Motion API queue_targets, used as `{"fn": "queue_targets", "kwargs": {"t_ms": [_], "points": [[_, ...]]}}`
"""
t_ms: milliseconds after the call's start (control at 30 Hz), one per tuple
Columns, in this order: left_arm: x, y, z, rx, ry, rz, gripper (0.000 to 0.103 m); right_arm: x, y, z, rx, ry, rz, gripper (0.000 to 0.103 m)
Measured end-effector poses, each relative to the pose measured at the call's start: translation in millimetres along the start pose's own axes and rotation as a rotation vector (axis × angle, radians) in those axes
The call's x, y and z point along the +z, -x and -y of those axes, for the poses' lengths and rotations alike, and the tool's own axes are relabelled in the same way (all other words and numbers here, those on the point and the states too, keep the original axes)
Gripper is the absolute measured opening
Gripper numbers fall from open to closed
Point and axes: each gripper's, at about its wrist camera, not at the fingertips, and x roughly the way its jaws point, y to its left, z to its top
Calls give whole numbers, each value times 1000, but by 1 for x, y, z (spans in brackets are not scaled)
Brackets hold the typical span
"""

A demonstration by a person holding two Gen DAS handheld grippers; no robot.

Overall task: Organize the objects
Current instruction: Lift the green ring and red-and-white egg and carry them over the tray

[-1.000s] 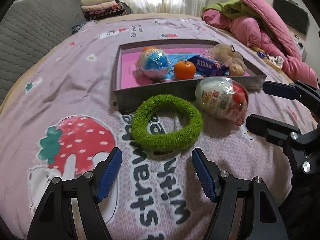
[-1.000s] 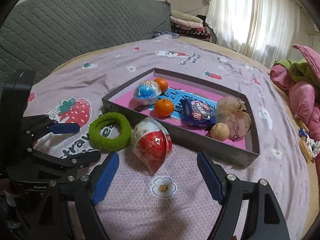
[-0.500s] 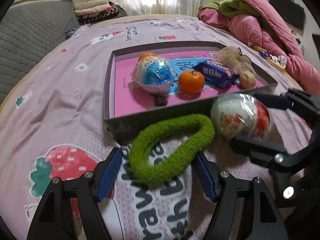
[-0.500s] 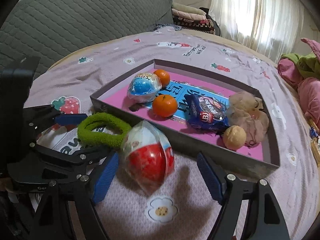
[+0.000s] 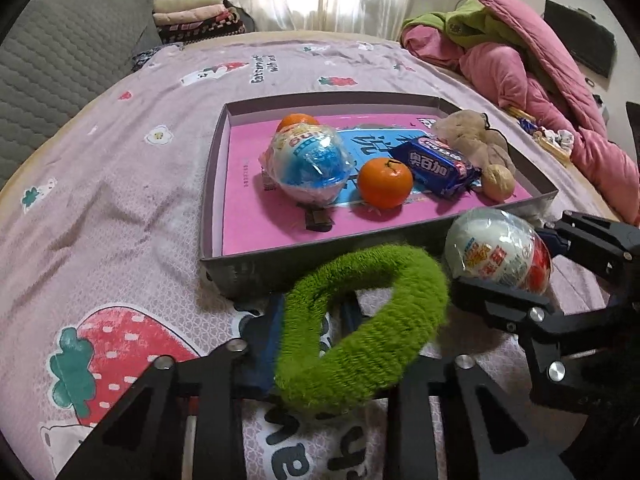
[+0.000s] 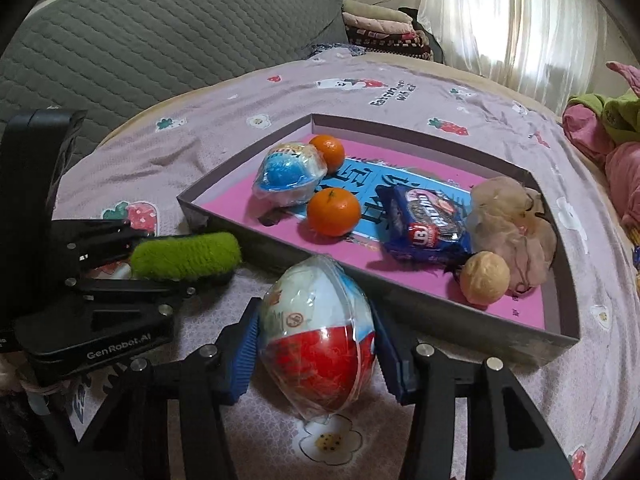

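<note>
My left gripper (image 5: 312, 332) is shut on a fuzzy green ring (image 5: 364, 332) and holds it tilted just above the bedsheet, in front of the grey tray (image 5: 208, 216). The ring also shows in the right wrist view (image 6: 186, 256). My right gripper (image 6: 316, 344) is shut on a red and white wrapped toy egg (image 6: 318, 340), which also shows in the left wrist view (image 5: 498, 254), right of the ring. The tray (image 6: 460, 308) holds a blue wrapped egg (image 5: 308, 166), two oranges (image 5: 384, 182), a blue biscuit pack (image 5: 436, 166), a walnut (image 5: 498, 182) and a beige mesh pouch (image 5: 468, 136).
The tray lies on a pink strawberry-print bedsheet (image 5: 120, 184). A grey quilted headboard (image 6: 160, 40) stands at the left. Pink and green bedding (image 5: 520, 64) is piled at the right. Folded cloths (image 5: 192, 16) sit by the curtained window.
Both grippers moved forward and closed: the left on the green ring, lifting and tilting it, the right on the red and white egg.
</note>
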Motion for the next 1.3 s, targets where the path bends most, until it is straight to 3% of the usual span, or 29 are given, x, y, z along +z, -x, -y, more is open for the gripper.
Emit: {"fn": "queue_targets", "kwargs": {"t_ms": [133,700,1067,1300], "points": [[-1,7,2,3,1,6,17,0,5,3,-7,-12,6,52],[8,50,13,12,-4,79,16,11,55,8,-36,-27,112,52],[37,83,22,37,-12,146,16,31,98,19,-61,-37,199,52],[77,98,16,64,-11,183,16,54,121,37,-104,-24,251,52]]}}
